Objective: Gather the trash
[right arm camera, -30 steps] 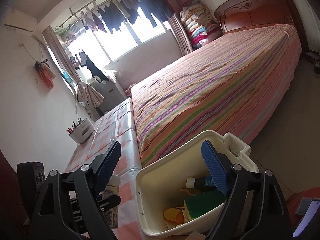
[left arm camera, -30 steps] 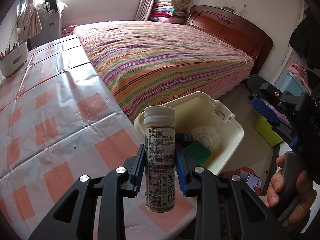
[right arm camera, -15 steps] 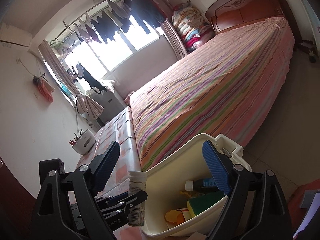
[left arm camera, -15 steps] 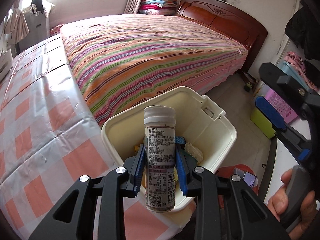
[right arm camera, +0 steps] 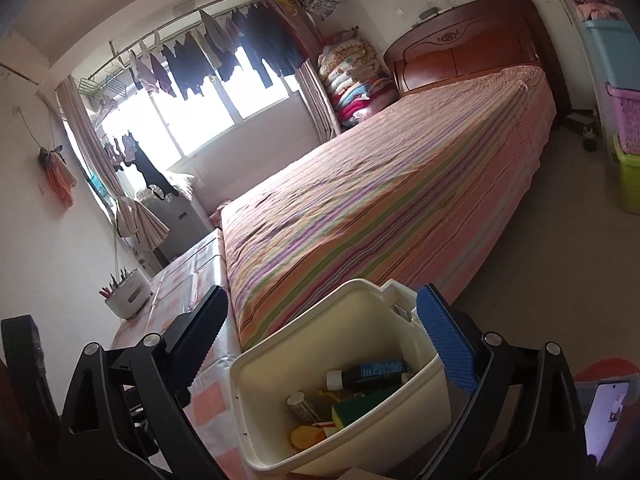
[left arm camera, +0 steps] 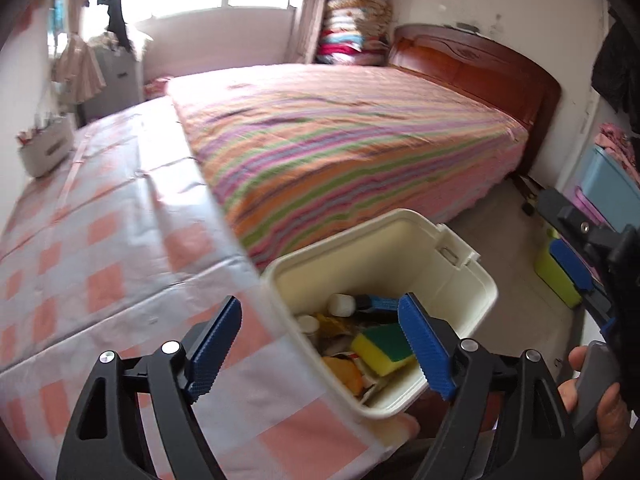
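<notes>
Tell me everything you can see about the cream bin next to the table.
The cream bin looks like smooth, rigid plastic, rectangular with rounded corners, a thick rolled rim and a latch tab on its far side. It stands upright and open-topped, between the checked tablecloth and the striped bed. Inside lie a yellow-green sponge, a white-capped tube, a small white bottle and orange scraps.

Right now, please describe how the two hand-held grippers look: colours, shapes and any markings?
Both look alike. The left gripper has two glossy black plastic arms with triangular cut-outs and round silver screw heads at the joints. Its fingers carry blue ribbed rubber pads. The right gripper has the same black frame, silver screws and blue ribbed pads. No cables or printed markings show. A bare hand grips a dark grey handle.
</notes>
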Available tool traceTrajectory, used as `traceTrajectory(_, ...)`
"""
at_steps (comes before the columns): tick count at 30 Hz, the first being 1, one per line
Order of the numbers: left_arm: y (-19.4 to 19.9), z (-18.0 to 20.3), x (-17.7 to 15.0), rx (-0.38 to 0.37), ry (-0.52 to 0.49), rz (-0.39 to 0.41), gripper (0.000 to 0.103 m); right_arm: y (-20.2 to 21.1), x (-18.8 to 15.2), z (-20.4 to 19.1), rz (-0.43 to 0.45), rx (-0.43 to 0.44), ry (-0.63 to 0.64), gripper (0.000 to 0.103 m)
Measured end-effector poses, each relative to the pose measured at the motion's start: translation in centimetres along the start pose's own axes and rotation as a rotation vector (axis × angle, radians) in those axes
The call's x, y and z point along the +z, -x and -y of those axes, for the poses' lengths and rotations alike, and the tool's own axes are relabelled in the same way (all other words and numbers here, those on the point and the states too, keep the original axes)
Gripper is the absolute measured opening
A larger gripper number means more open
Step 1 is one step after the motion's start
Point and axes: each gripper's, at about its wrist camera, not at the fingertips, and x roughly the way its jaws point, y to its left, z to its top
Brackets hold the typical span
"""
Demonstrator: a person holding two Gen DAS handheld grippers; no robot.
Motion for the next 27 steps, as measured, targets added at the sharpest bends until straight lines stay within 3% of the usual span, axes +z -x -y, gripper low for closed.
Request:
traceTrajectory(6, 6.0, -4.3, -2.8, 0.176, 0.080, 0.056, 0.084, 3.0, -2.9, -4.2, -0.039, -0.019, 0.112, 0.096)
traceTrajectory(11, 10.6, -7.0, -5.5, 0.301, 0.134, 0.121, 0.085, 5.6, -5.8, -7.5, -0.080, 0.016, 0.218, 0.096)
traceTrajectory(17, 13.5, -9.0, -8.2, 0.308, 0.167, 0.126, 0.085, 7.6, -8.0, -9.8, -0.113, 0.030, 0.304, 0.096)
traceTrajectory(27, 14.7, -10.4, -10.8, 0.328, 0.202, 0.122, 0.085, 8.7, -8.9, -9.4, -0.143, 0.026, 0.329, 0.096)
